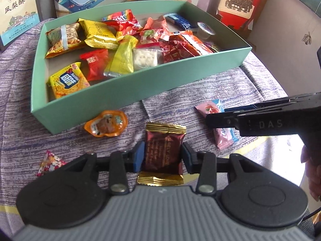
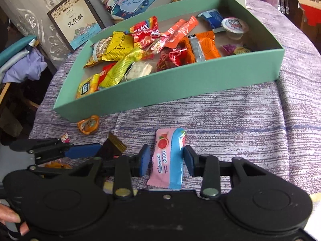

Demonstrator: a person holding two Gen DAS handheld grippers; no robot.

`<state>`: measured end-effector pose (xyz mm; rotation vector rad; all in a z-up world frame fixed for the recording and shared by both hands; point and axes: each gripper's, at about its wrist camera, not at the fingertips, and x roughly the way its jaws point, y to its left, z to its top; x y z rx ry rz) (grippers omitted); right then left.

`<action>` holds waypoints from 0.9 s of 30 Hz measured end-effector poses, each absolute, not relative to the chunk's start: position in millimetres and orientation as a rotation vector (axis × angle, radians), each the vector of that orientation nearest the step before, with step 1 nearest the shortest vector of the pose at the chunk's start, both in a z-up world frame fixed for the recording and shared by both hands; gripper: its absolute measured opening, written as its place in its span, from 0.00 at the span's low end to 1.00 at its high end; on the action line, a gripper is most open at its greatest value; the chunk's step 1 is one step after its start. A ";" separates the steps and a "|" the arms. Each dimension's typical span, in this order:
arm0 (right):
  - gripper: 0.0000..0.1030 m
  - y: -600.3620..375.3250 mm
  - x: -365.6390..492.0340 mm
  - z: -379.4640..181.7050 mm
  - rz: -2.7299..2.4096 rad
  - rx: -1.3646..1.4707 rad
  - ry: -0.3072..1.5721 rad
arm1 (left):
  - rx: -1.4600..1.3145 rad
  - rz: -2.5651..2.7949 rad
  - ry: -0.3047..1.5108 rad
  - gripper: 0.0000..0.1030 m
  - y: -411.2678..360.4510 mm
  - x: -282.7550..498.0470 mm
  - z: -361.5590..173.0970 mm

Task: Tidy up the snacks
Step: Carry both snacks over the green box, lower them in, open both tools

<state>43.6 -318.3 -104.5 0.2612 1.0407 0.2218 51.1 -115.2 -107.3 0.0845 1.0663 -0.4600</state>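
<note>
I'm mid pick-up on two loose snacks, both bound for the green box (image 1: 112, 100). The maroon gold-edged chocolate packet (image 1: 163, 152) sits lengthwise between my left gripper (image 1: 163, 157) fingers. The left blue pad (image 1: 139, 156) touches its edge; the right pad looks at or just off the other edge. So the jaws are narrowed round it, and I can't tell if the pinch is firm.

The pink-and-blue vitamin candy packet (image 2: 170, 160) lies between my right gripper (image 2: 167, 159) fingers. The left pad (image 2: 145, 160) is against the pink side. The right pad is next to the blue side, with maybe a sliver of gap. Jaws partly closed round it; contact looks likely on both sides, but I can't confirm a squeeze. Whether either packet is off the purple striped cloth (image 2: 240, 130) I cannot tell.

Next move, as I judge it: firm up both grips, lift, carry forward past the fingertips over the near wall of the box, and drop among the packets already inside.

Ahead and left of the left fingers, an orange jelly cup (image 1: 106, 123) sits just beside the box wall. Further left, a small floral triangle candy (image 1: 49, 163) lies near the gripper body. Both are still outside the box. The grippers work close, side by side, so I'd watch for a clash.
</note>
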 end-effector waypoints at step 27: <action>0.30 -373.2 68.5 -32.4 0.189 0.375 0.855 | 0.066 -0.503 0.919 0.35 -137.5 93.0 -37.6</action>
